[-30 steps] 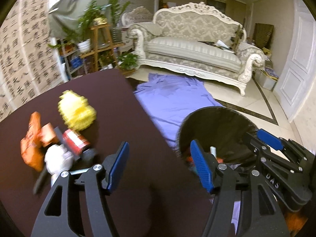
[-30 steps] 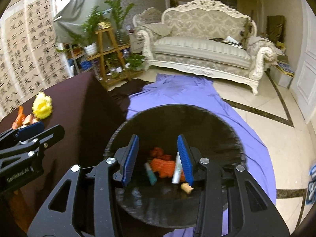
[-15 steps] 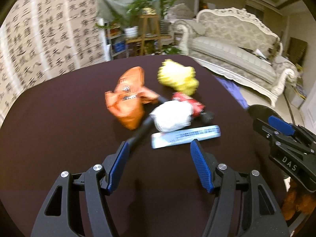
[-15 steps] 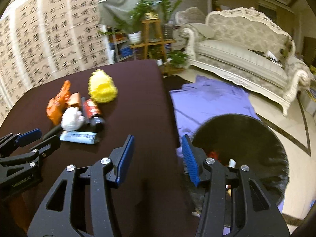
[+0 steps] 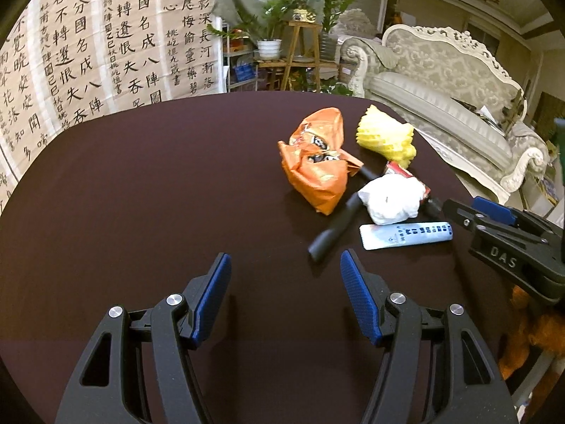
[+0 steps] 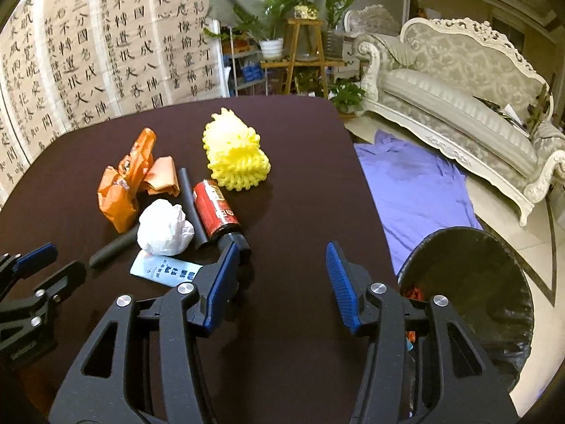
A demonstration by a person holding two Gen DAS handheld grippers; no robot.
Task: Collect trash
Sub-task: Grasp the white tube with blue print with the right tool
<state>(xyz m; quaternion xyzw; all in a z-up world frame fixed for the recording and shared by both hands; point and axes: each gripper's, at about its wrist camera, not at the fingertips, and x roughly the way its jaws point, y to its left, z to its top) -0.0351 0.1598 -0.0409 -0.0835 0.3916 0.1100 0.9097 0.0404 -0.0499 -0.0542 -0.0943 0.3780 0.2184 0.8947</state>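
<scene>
Trash lies in a cluster on the dark brown table [image 5: 141, 194]: an orange wrapper [image 5: 317, 169], yellow foam netting [image 5: 385, 136], a white crumpled tissue [image 5: 392, 199], a flat blue-white tube [image 5: 406, 235], a black cylinder [image 5: 335, 228] and a red bottle [image 6: 215, 208]. My left gripper [image 5: 286, 296] is open and empty, hovering over the table short of the cluster. My right gripper [image 6: 280, 275] is open and empty, just right of the tube [image 6: 166, 270] and bottle. The black-lined trash bin [image 6: 473, 282] stands on the floor at the table's right edge.
A purple cloth [image 6: 416, 187] lies on the floor beyond the bin. A cream sofa [image 6: 459, 84] stands behind it. A wooden plant stand [image 6: 303, 46] and calligraphy panels [image 5: 88, 46] are behind the table.
Both grippers have swung left from over the bin to over the table. The trash cluster has come into view ahead of them; both stay open and empty.
</scene>
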